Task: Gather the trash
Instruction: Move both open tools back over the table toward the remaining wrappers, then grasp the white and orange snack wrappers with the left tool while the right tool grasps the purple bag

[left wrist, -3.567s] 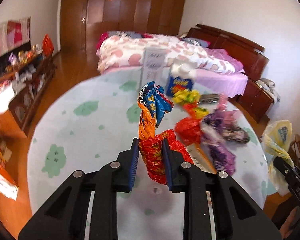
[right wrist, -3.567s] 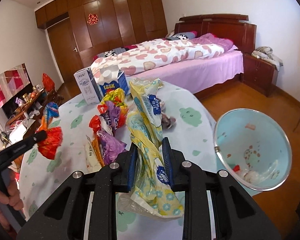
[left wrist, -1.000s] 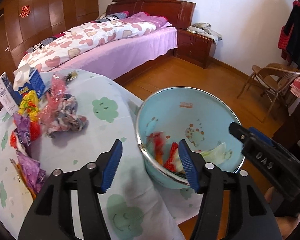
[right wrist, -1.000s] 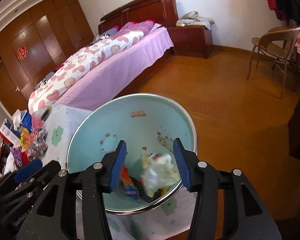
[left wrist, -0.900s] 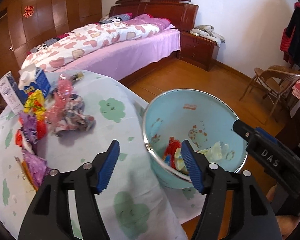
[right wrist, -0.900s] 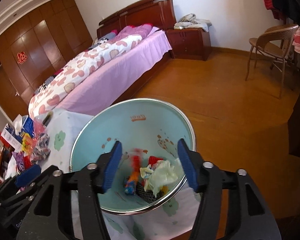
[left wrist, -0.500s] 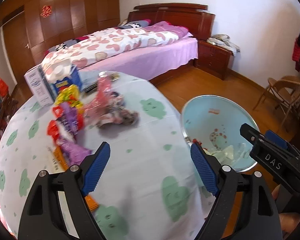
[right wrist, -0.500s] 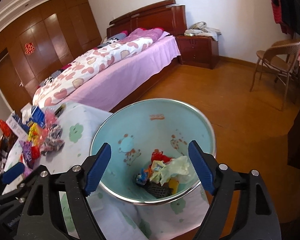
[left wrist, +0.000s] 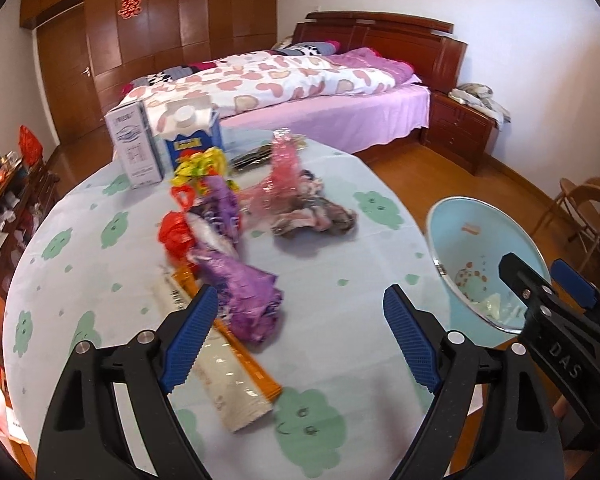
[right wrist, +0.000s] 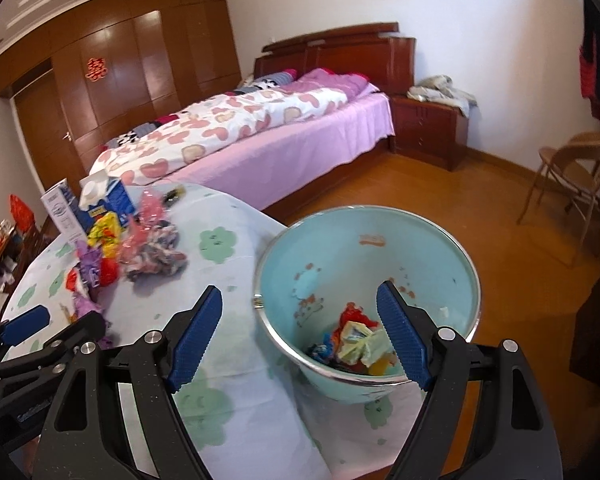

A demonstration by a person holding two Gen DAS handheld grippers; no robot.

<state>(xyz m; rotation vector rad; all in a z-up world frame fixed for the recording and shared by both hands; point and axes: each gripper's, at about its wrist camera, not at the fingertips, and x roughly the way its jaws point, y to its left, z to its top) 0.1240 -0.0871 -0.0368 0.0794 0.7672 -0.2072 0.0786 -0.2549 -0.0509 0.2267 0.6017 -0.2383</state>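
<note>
From the left wrist we see our left gripper (left wrist: 300,336) spread wide and empty above the round table (left wrist: 340,360), with a purple wrapper (left wrist: 248,296) just ahead of its left pad. From the right wrist, our right gripper (right wrist: 300,340) gapes empty over the pale blue bin (right wrist: 420,248) holding crumpled wrappers (right wrist: 356,344)

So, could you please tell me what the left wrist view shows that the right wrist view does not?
Only the left wrist view shows the long white and orange wrapper near its open gripper. Only the right wrist view shows the wrappers lying inside the blue bin. Both show the bin, the purple wrapper, the cartons and the bed.
</note>
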